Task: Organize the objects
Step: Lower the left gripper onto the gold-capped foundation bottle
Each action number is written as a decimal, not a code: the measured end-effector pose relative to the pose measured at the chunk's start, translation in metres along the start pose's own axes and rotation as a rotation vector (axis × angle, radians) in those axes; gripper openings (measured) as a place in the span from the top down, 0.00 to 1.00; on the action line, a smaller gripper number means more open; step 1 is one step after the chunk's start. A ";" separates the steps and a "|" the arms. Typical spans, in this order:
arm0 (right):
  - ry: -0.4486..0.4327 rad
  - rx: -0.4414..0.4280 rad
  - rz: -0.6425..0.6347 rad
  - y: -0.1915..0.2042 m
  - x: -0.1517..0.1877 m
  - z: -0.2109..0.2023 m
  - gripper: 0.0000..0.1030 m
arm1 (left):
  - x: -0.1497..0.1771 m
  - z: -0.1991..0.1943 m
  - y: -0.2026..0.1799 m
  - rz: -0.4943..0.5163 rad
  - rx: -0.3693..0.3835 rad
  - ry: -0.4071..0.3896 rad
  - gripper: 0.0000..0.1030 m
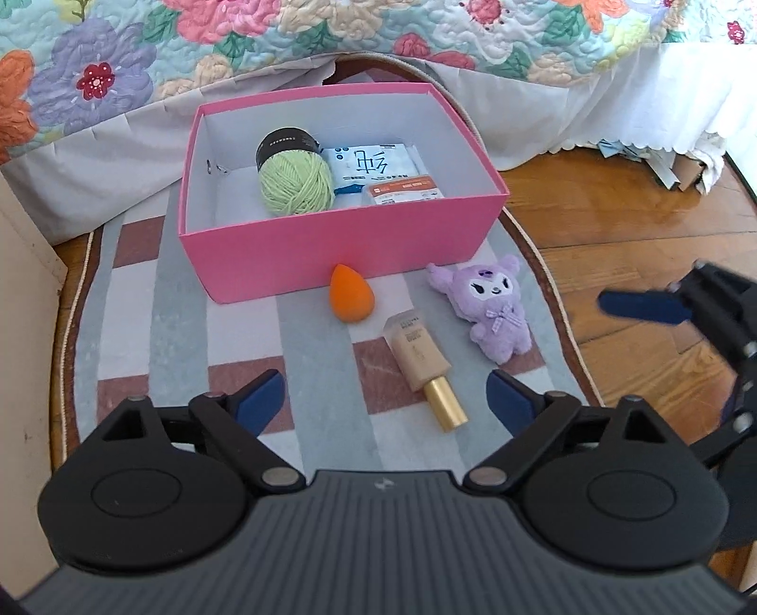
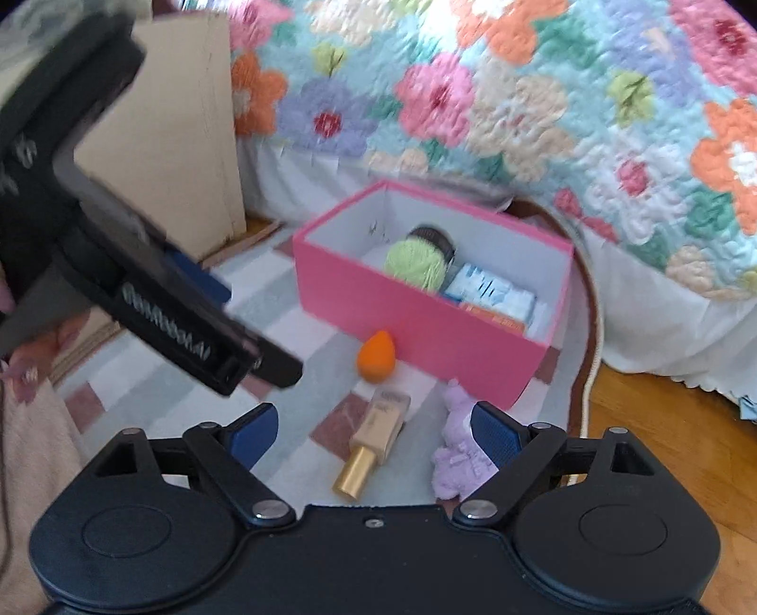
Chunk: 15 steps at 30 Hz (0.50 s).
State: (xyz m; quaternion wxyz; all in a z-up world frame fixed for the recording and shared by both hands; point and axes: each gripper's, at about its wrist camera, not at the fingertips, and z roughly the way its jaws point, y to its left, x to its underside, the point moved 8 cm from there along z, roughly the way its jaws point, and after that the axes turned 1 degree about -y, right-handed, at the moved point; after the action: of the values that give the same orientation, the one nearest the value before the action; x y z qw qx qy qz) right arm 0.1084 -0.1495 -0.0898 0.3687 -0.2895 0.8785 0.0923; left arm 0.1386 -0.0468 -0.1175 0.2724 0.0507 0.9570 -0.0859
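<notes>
A pink box (image 1: 331, 255) (image 2: 416, 326) stands on a striped rug and holds a green yarn ball (image 1: 295, 182) (image 2: 416, 260) and a white packet (image 1: 378, 172) (image 2: 492, 291). In front of it lie an orange sponge egg (image 1: 351, 294) (image 2: 374, 355), a beige foundation tube with gold cap (image 1: 423, 369) (image 2: 374, 440) and a purple plush toy (image 1: 492, 307) (image 2: 459, 454). My left gripper (image 1: 385, 402) is open and empty just short of the tube. My right gripper (image 2: 374, 435) is open and empty above the tube and plush.
The striped rug (image 1: 189, 331) (image 2: 165, 388) lies on a wooden floor (image 1: 638, 213). A bed with a flowered quilt (image 1: 331, 38) (image 2: 520, 94) stands behind the box. A beige cabinet side (image 2: 189, 142) stands left. The right gripper shows at the left wrist view's right edge (image 1: 700, 312).
</notes>
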 end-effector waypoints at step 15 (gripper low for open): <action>0.196 -0.055 0.109 -0.010 0.039 0.111 0.23 | 0.002 0.091 0.009 -0.228 0.101 0.002 0.08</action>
State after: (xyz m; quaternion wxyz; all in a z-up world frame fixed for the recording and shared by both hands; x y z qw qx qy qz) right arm 0.1580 -0.1328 -0.1955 0.2671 -0.2590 0.9219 0.1076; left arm 0.1848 -0.0556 -0.1957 0.2571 -0.0447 0.9512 -0.1645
